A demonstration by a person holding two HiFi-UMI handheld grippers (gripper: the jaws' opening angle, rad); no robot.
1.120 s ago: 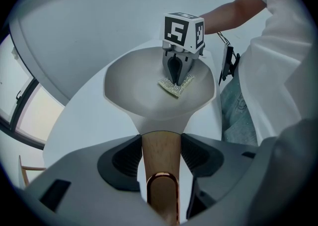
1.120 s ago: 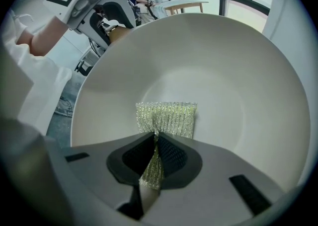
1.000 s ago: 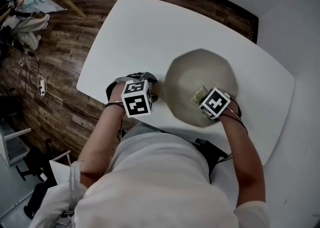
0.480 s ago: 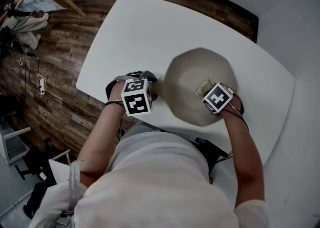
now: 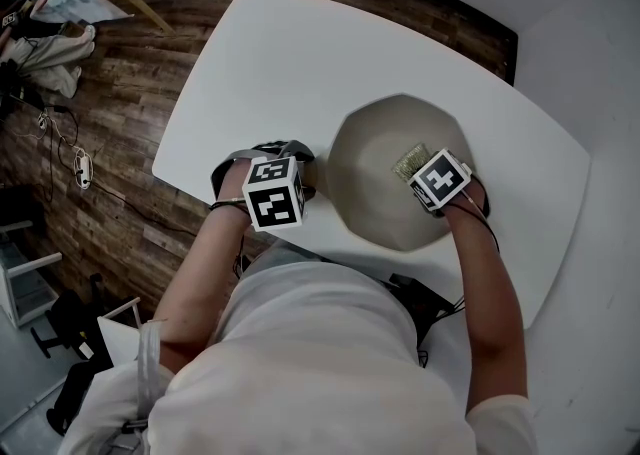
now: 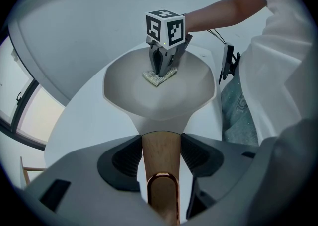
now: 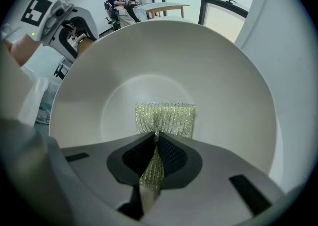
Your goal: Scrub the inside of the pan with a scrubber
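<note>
Left tongs [image 6: 161,170] clenched on the pan's wooden handle [image 6: 160,145], steadying the pan [image 5: 365,178] on the bench [image 5: 270,63]. Right tongs [image 7: 151,163] pinch the mesh scrubber [image 7: 166,118], its free end pressed on the pan's inner floor for scrubbing.

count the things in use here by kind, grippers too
pan: 1
scrubber: 1
grippers: 2 (left gripper shut on the pan, right gripper shut on the scrubber)
total: 4
</note>
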